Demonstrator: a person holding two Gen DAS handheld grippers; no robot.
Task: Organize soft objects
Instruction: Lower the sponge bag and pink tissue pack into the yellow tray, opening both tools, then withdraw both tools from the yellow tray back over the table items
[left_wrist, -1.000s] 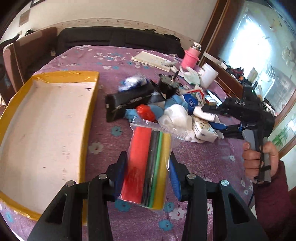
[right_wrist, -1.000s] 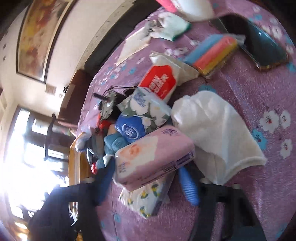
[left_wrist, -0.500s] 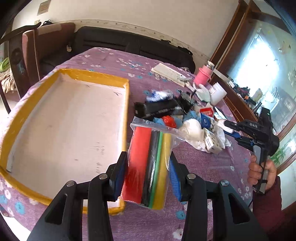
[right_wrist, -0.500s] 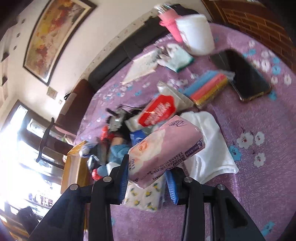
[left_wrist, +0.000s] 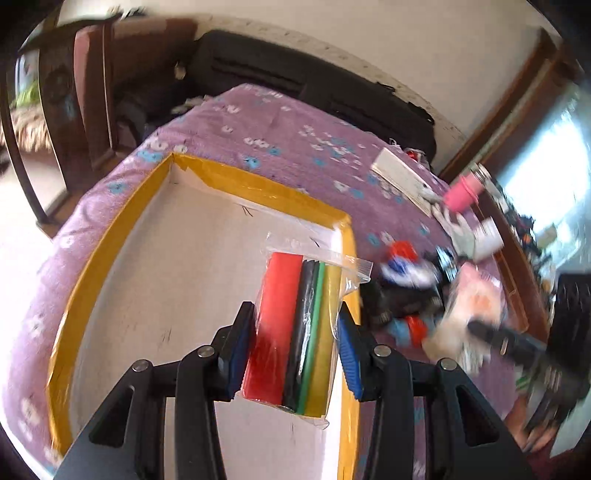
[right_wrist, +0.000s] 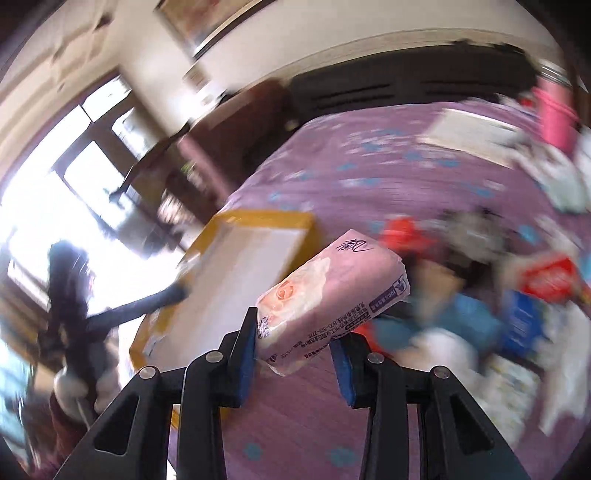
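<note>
Left wrist view: left gripper (left_wrist: 295, 350) clamping clear bag of coloured foam sheets (left_wrist: 297, 332) above yellow-rimmed white tray (left_wrist: 155, 295), beside its right rim. Right wrist view: right gripper (right_wrist: 293, 354) clamping pink tissue pack (right_wrist: 332, 291) over purple floral surface (right_wrist: 332, 177), near tray corner.

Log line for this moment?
left claw: holds sponge bag over yellow tray | right claw: holds pink tissue pack, airborne

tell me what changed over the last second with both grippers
The left gripper carried the bag of coloured sponges from the pile to above the yellow-rimmed tray. The right gripper closed on the pink tissue pack and lifted it toward the tray. The left grip is unchanged.
</note>
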